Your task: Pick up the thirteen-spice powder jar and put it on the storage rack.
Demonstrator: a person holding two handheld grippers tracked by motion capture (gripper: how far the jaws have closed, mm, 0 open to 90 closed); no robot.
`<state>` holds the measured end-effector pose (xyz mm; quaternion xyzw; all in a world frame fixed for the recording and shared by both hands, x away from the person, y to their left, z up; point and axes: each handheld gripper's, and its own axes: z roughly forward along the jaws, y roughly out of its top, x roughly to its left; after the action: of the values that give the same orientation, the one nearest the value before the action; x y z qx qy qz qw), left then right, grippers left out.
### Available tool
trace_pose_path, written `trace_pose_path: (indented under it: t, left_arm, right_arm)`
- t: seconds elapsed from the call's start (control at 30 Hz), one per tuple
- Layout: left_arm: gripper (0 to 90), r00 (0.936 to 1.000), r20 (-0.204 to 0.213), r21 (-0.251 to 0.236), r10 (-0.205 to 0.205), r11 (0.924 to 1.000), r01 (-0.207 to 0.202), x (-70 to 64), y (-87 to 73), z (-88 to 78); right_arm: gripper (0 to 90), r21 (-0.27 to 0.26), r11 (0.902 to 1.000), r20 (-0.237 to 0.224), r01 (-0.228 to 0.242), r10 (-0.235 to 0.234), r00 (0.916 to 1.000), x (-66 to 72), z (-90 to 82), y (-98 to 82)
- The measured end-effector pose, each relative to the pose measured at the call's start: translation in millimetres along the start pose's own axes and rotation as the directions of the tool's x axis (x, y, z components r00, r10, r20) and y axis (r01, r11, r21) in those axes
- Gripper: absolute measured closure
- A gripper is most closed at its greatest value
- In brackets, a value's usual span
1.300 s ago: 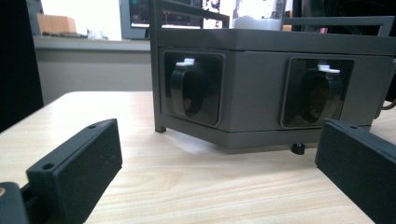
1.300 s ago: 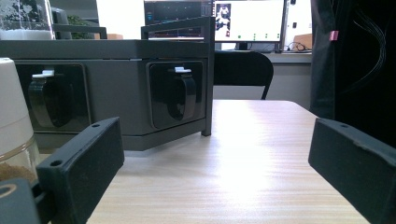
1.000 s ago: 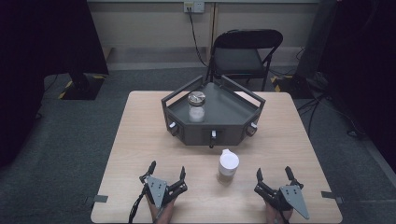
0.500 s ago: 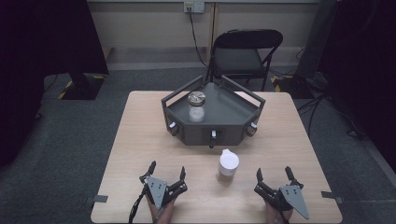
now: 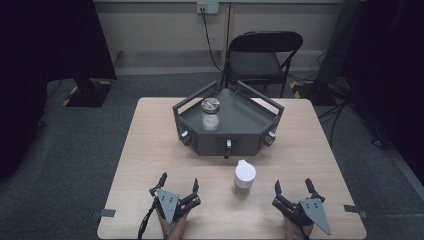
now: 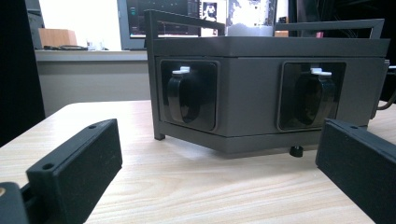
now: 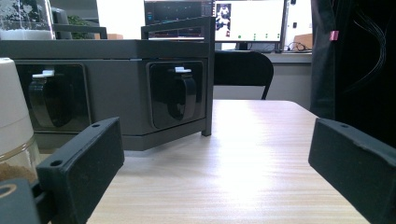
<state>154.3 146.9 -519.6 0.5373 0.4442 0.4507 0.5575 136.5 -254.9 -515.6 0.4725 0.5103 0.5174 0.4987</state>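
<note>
A light wood-grain table [image 5: 150,150] is set on grey carpet, with a black folding chair [image 5: 262,60] behind it. The left gripper [image 5: 177,187] and right gripper [image 5: 295,189] are held near the front edge, jaws spread and empty. The white-capped shaker jar [image 5: 244,177] stands between them (nearer the right), before the dark tray [image 5: 250,122]. No legible writing is seen.

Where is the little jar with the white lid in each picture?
High view: the white-lidded jar stands on the table between the two hand-held grippers.
Left gripper view: not in it.
Right gripper view: at the left edge.
Shared landmark: the grey tray behind it.
</note>
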Motion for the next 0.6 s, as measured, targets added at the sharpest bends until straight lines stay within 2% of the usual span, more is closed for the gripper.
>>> trace_pose_path:
  t: [0.23, 0.43, 0.6]
  left_arm:
    - [0.0, 1.0, 0.0, 0.0, 0.0, 1.0, 0.0, 0.1, 0.1, 0.1]
    - [0.0, 1.0, 0.0, 0.0, 0.0, 1.0, 0.0, 0.1, 0.2, 0.1]
    - [0.0, 1.0, 0.0, 0.0, 0.0, 1.0, 0.0, 0.1, 0.1, 0.1]
  right_arm:
    - [0.0, 0.001, 1.0, -0.001, 0.0, 0.0, 1.0, -0.3, 0.2, 0.3]
    - [0.0, 0.02, 0.9996, -0.025, 0.018, -0.017, 0.9995, -0.6, 1.7, 5.5]
    - [0.0, -0.014, 0.9997, -0.071, -0.021, 0.02, 0.9973, 2.1, 1.7, 18.8]
